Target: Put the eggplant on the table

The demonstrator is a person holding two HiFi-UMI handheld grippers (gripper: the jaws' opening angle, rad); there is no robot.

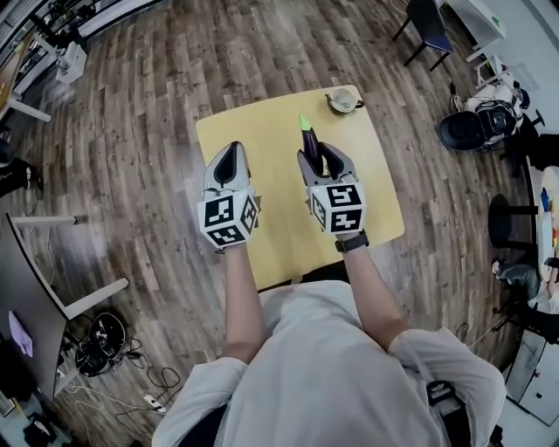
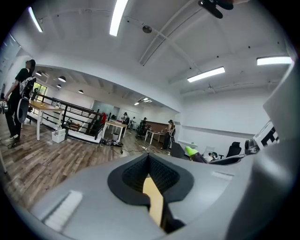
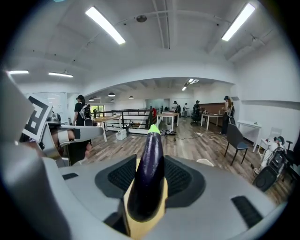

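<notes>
A purple eggplant [image 1: 310, 140] with a green stem end points away from me over the yellow table [image 1: 262, 131]. My right gripper [image 1: 317, 157] is shut on it. In the right gripper view the eggplant [image 3: 147, 178] lies lengthwise between the two black pads, its stem end sticking out past the right gripper [image 3: 150, 159]. My left gripper [image 1: 230, 150] hovers beside it over the table's left half. In the left gripper view the left gripper [image 2: 149, 157] has its tips touching and nothing between them, with the eggplant [image 2: 191, 152] off to the right.
A small white cup [image 1: 343, 99] on a saucer stands at the table's far right corner. Around the table is wooden floor, with a dark chair [image 1: 428, 26] at the upper right, a black bag [image 1: 463, 131], desk legs [image 1: 87, 297] and cables [image 1: 105, 349] at the left.
</notes>
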